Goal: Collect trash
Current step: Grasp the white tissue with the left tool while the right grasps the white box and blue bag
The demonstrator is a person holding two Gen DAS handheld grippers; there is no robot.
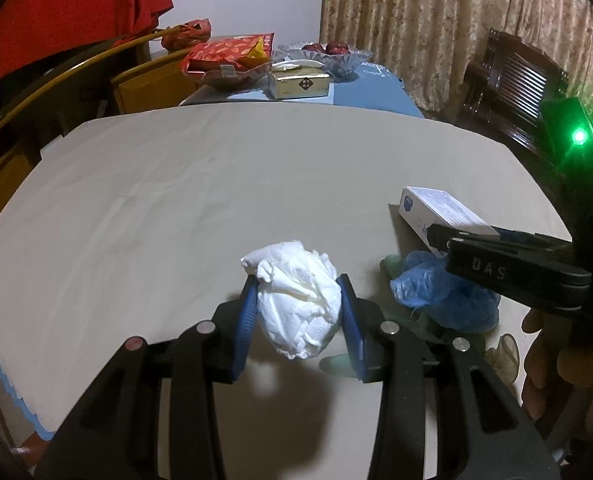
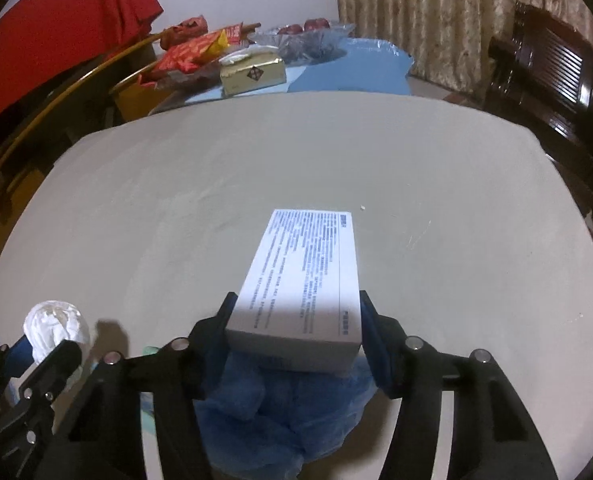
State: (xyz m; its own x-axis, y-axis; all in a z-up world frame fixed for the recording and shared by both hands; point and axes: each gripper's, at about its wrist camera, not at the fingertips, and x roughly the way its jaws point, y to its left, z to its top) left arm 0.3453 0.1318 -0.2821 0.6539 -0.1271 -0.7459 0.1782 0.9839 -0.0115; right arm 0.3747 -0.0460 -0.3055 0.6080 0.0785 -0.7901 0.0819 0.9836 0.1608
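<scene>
Left wrist view: the left tool [image 1: 298, 312] has its two blue-padded fingers closed around a crumpled white tissue [image 1: 296, 300], which is squeezed between the pads and lifted above the beige tabletop [image 1: 200, 200]; its shadow falls on the cloth beneath. To the right, a crumpled blue plastic bag [image 1: 444, 292] lies on the tabletop, just beside the tissue. Behind it rests a white box with blue print [image 1: 436, 206], partly covered by the black body of the right tool, whose green light [image 1: 579, 136] glows at the frame's right edge. At the far end, on a blue cloth, sit a red snack bag [image 1: 232, 54], a gold tissue box [image 1: 300, 84] and a glass bowl of red fruit [image 1: 328, 54]. A dark wooden chair [image 1: 512, 80] stands before a patterned curtain.

Right wrist view: the right tool [image 2: 294, 320] holds the white box [image 2: 308, 268] between its fingers, pads pressed against the box's two long sides near its near end. The box's printed face points up and it extends away from the camera over the tabletop [image 2: 456, 184]. The blue bag [image 2: 280, 404] lies beneath the box's near end. At lower left, the tissue [image 2: 54, 326] appears in the left tool's grip.
</scene>
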